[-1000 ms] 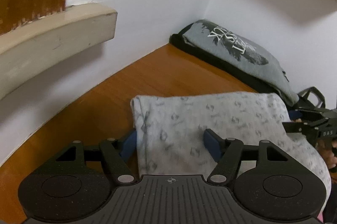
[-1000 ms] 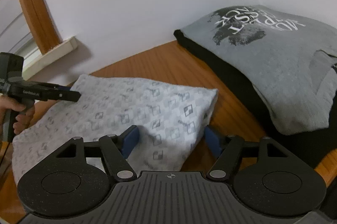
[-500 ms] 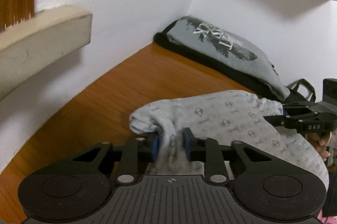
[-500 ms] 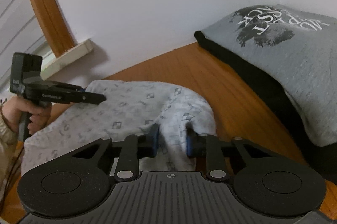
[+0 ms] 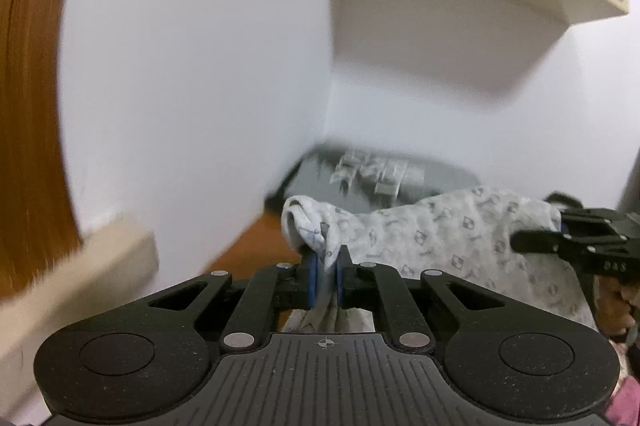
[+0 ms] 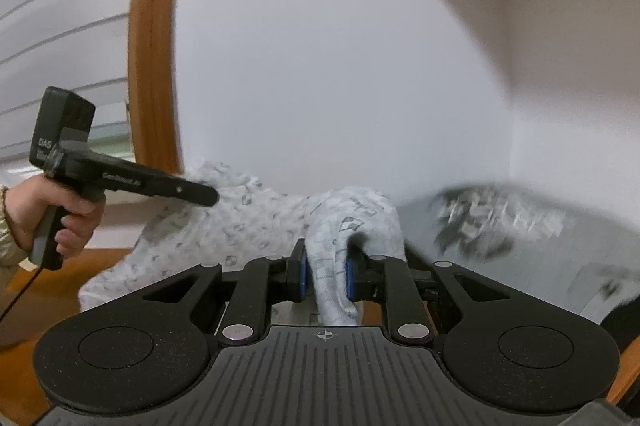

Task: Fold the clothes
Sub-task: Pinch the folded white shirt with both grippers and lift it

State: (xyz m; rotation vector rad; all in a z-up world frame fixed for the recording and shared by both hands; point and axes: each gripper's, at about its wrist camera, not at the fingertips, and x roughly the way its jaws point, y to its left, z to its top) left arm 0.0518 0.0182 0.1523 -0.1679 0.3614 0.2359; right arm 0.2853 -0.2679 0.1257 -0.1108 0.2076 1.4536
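Two handheld grippers are lifting a patterned garment [image 5: 440, 238] off a wooden table [image 6: 48, 290] in a white-walled corner. The left gripper [image 5: 326, 280] is closing its jaws on a bunched corner of the cloth, the blue pads [image 5: 313, 280] already pinching it with only a thin fold between them. The right gripper [image 6: 324, 276] is likewise closing, its pads [image 6: 301, 276] pressing a thicker roll of the same garment. The cloth is hanging stretched between the two tools, sagging toward the table. Behind it, a folded grey shirt [image 5: 372, 173] is lying in the corner, blurred. A person's hand [image 6: 44, 214] is gripping the left tool's handle.
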